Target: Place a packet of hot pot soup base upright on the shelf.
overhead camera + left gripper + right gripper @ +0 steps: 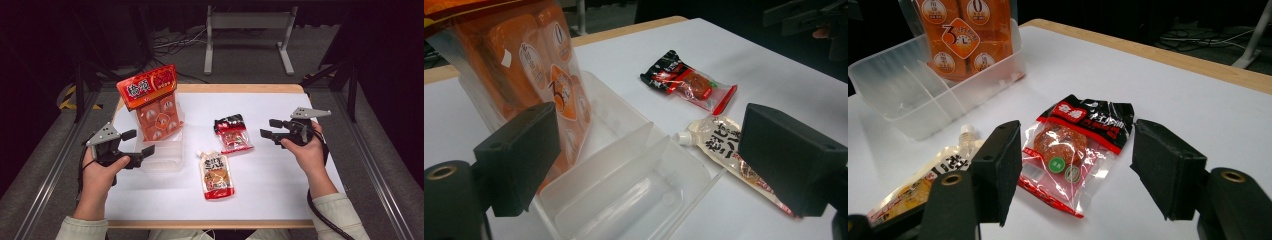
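High view showed the packing job about a third done, by my judgement: the large orange multipack (154, 102) already stood upright in the far compartment of the clear plastic bin (162, 157), while the spouted sauce pouch (216, 175) and the small red-and-black snack packet (233, 132) lay flat on the white desk (280, 170), both outside the bin and just apart from each other. The near compartments, set off by thin translucent dividers, held nothing.

The right gripper (266, 128) hovered just beside the snack packet with its jaws wide apart and nothing between the pads; in the right gripper view the packet (1075, 150) lay framed ahead between the two black jaws, so it looked like the next item to go in. The left gripper (139, 142) waited at the bin's near edge, jaws likewise spread and holding nothing.

The snack packet was crinkly clear film with a glossy printed header, light and slippery-looking. The sauce pouch (724, 150) was soft, flat and matte, with a white screw cap. The bin was rigid, frosted and rounded at the corners.
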`<state>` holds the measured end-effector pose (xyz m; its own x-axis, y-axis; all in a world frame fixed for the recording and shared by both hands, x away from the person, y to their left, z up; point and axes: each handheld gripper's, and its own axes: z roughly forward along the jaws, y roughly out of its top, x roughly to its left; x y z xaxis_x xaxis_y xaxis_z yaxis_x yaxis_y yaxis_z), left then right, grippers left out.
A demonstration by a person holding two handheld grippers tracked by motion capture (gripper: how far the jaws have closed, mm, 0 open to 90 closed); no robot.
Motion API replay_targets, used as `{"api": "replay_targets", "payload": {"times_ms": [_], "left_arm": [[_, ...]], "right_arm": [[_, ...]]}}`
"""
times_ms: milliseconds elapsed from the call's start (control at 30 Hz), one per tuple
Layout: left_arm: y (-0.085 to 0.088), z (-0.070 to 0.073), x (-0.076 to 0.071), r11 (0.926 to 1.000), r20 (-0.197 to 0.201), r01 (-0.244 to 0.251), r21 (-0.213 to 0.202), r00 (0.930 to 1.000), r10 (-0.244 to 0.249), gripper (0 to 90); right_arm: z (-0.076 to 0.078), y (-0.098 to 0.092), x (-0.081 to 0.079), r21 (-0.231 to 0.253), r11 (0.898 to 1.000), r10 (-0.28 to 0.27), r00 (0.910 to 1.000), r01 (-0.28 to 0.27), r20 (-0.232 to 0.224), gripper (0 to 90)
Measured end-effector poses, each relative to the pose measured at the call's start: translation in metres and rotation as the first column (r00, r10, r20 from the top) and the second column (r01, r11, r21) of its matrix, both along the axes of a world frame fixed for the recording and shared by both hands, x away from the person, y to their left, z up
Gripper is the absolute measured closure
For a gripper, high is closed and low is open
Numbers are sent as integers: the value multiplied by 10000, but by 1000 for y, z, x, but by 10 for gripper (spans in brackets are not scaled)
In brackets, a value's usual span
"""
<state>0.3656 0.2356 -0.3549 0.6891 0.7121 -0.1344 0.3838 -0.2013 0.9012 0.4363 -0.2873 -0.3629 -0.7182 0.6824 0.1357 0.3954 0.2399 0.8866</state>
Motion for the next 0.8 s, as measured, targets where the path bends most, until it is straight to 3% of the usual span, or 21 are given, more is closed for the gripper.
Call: {"api": "replay_targets", "payload": {"times_ms": [800], "left_arm": [[10,-8,-17,9997,-4,-182,149,9998,182,99]], "right_arm": [[-19,35,63,-195,9998,65,9998,-69,-197,333]]}}
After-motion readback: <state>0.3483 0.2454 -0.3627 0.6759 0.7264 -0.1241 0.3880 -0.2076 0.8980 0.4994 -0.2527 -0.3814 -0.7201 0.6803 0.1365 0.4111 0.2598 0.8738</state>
